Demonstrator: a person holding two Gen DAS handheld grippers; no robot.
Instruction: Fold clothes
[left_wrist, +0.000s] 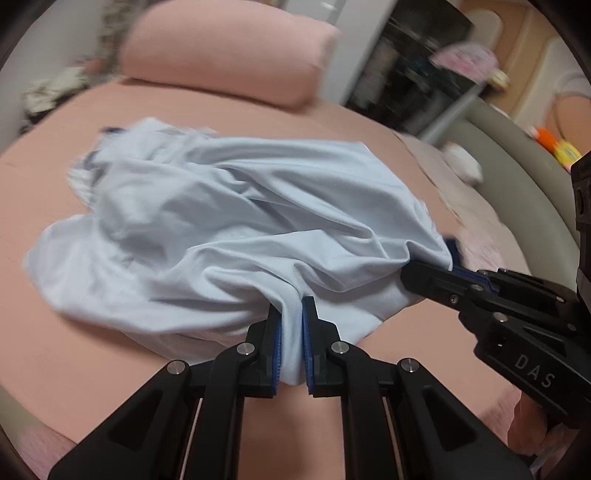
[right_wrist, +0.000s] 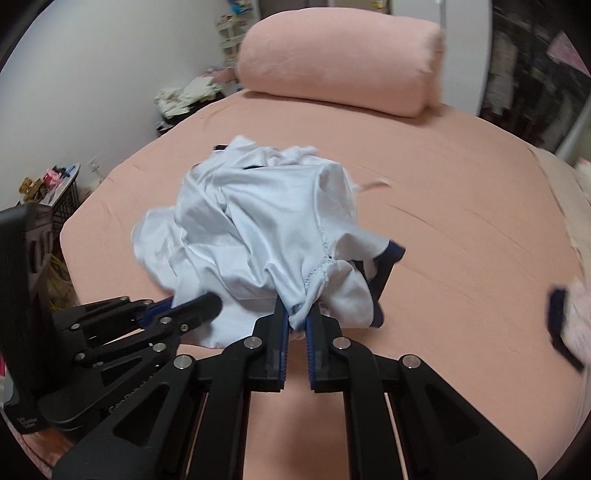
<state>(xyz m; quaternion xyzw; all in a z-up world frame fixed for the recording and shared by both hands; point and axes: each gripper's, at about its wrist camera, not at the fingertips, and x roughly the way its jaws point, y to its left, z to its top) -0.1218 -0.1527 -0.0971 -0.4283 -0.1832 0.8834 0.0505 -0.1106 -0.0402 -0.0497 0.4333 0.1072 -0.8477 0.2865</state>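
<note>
We see a bed (right_wrist: 461, 221) covered by a salmon-pink sheet, with a thick pink bolster (right_wrist: 343, 62) lying across its far end. On the middle of the sheet lies the garment we are folding, a pale blue shirt (left_wrist: 229, 206) with dark navy trim (right_wrist: 388, 273), crumpled into a loose heap and bunched toward us. Its near edge is lifted off the sheet where we hold it, while the far part rests on the bed. Our left gripper (left_wrist: 291, 332) is pinched nearly closed on a fold of that near edge, the cloth squeezed between its blue pads. Our right gripper (right_wrist: 297, 328) is likewise clamped almost fully on a gathered bit of fabric by a stitched seam, next to the navy trim. The two grippers sit near each other, side by side at the shirt's near side. A small heap of pale clothes (right_wrist: 184, 96) lies beyond the bed's far left corner.
</note>
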